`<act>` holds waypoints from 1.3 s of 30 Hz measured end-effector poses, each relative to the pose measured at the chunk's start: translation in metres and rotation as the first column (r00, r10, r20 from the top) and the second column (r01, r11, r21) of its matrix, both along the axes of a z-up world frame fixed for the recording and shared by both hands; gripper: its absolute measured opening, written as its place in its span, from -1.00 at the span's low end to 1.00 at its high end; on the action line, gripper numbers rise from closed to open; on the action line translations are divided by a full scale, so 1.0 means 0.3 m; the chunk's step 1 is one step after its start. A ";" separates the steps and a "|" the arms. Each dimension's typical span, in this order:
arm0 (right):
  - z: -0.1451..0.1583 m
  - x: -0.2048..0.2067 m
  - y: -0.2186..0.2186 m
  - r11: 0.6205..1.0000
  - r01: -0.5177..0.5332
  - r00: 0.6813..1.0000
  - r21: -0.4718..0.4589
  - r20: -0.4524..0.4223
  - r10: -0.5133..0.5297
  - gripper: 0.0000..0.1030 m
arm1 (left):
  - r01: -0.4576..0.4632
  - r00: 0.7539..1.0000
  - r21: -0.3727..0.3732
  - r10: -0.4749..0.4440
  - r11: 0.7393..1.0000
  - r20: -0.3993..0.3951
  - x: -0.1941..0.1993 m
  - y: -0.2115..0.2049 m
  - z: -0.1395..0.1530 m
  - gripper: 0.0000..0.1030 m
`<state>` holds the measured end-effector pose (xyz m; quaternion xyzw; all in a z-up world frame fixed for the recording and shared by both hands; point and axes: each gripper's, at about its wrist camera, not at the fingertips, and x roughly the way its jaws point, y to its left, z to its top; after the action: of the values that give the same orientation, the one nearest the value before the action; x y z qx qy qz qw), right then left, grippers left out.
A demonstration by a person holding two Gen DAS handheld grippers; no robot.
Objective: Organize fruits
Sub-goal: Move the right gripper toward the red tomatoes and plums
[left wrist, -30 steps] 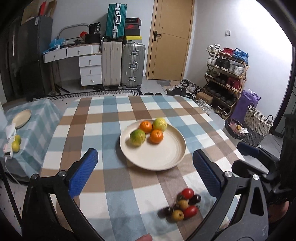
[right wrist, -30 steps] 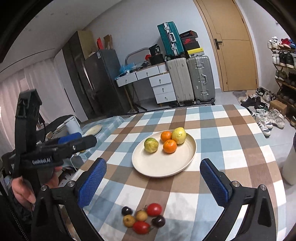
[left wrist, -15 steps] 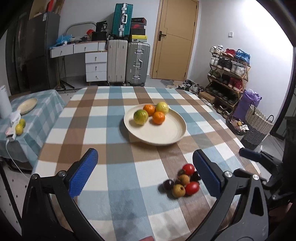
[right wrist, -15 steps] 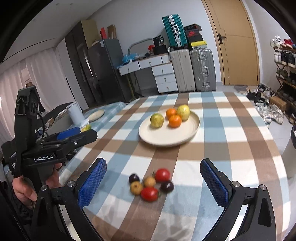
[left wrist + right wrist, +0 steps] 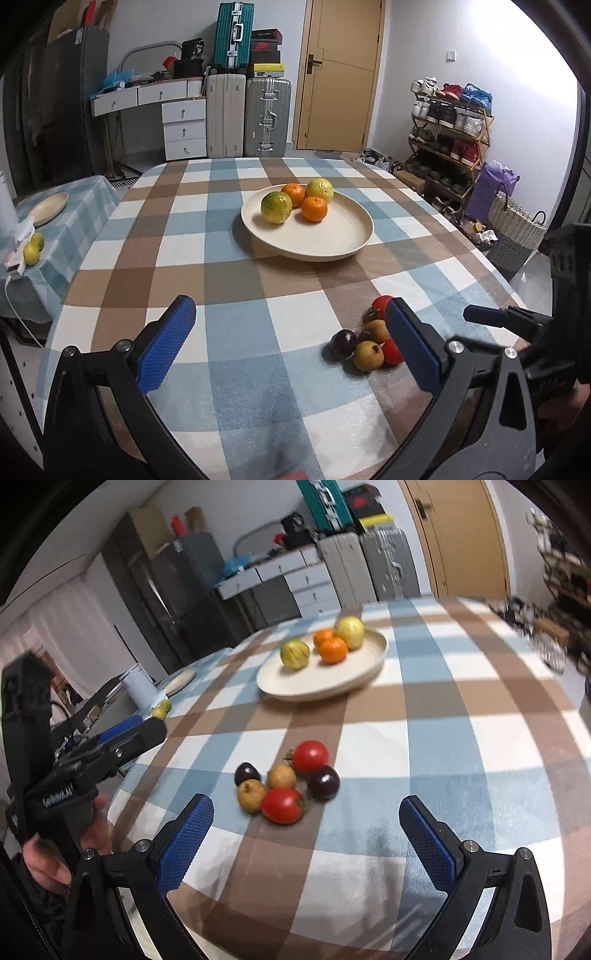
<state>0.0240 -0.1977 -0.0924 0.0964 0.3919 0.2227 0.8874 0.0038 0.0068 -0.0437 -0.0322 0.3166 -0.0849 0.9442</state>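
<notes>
Here the loose pile of small fruit (image 5: 286,784) lies on the checked tablecloth (image 5: 424,746) just ahead of the right gripper (image 5: 306,836), a little toward its left finger — two red tomatoes, two dark plums and two tan fruits, all touching or nearly so. The nearest red tomato (image 5: 282,805) sits closest to the fingertips, with a tan fruit (image 5: 251,795) pressed against its left side and a dark plum (image 5: 323,782) at its right. Further ahead, well apart from the pile, the cream plate (image 5: 295,681) holds two oranges and two yellow-green citrus at its far side; its near half is bare.

The right gripper is spread wide and holds nothing. The left gripper (image 5: 291,343) is likewise spread and empty, with the pile behind its right finger, partly hidden.

The step in hand looks like a first pick from the pile, probably by the right gripper. To do it well, take an outer fruit — the near tomato — rather than one in the middle, bring the fingers down on either side without nudging its neighbours, and close gently, since round fruit rolls and ripe tomato bruises. The right view is blurred, so the exact gaps are hard to judge.
</notes>
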 end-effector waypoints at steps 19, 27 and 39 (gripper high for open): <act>-0.065 0.156 0.036 0.999 -0.017 0.996 0.037 -0.089 0.021 0.36 | 0.000 0.999 -0.037 -0.002 0.999 -0.051 0.075 0.053 -0.119 0.98; -0.071 0.159 0.064 1.000 -0.024 0.996 0.002 -0.086 0.024 0.09 | 0.003 0.999 -0.044 -0.005 0.999 -0.054 0.072 0.060 -0.126 0.98; -0.088 0.157 0.043 1.000 -0.012 0.996 0.010 -0.093 0.013 -0.33 | 0.000 0.998 -0.053 -0.004 0.999 -0.068 0.073 0.061 -0.148 0.98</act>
<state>0.0711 -0.1849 -0.1189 0.1082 0.4323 0.2254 0.8664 0.0257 0.0250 -0.0883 -0.0597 0.3464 -0.0930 0.9316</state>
